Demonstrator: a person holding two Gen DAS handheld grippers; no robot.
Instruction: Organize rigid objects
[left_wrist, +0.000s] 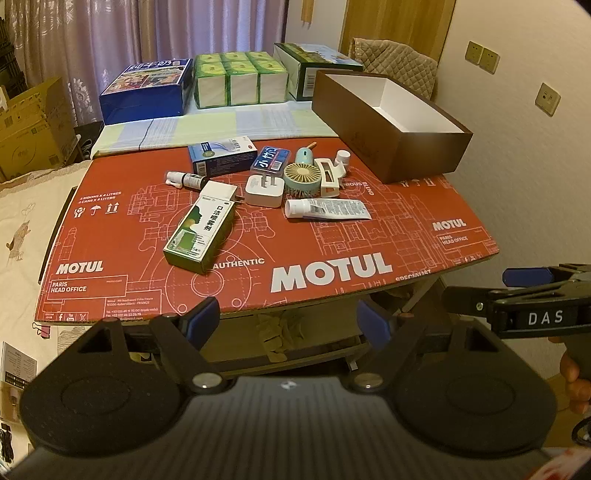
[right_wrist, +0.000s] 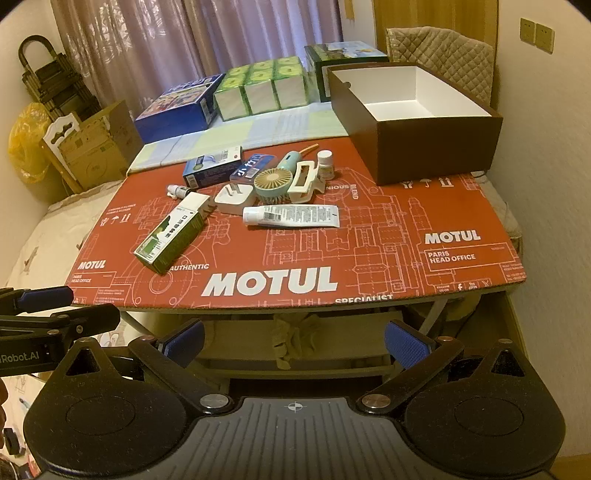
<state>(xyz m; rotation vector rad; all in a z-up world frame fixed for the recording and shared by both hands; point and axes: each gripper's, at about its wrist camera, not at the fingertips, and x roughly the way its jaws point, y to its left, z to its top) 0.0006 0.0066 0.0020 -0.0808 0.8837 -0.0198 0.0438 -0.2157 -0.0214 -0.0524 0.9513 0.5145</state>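
Both the left gripper (left_wrist: 284, 319) and the right gripper (right_wrist: 293, 345) hang spread and empty before the bench (right_wrist: 369, 258), whose underside stays dim.

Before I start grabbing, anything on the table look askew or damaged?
Nothing looks damaged or spilled. The green carton lies with one end flap open, and the small items sit in a loose pile beside the brown box, which is empty.
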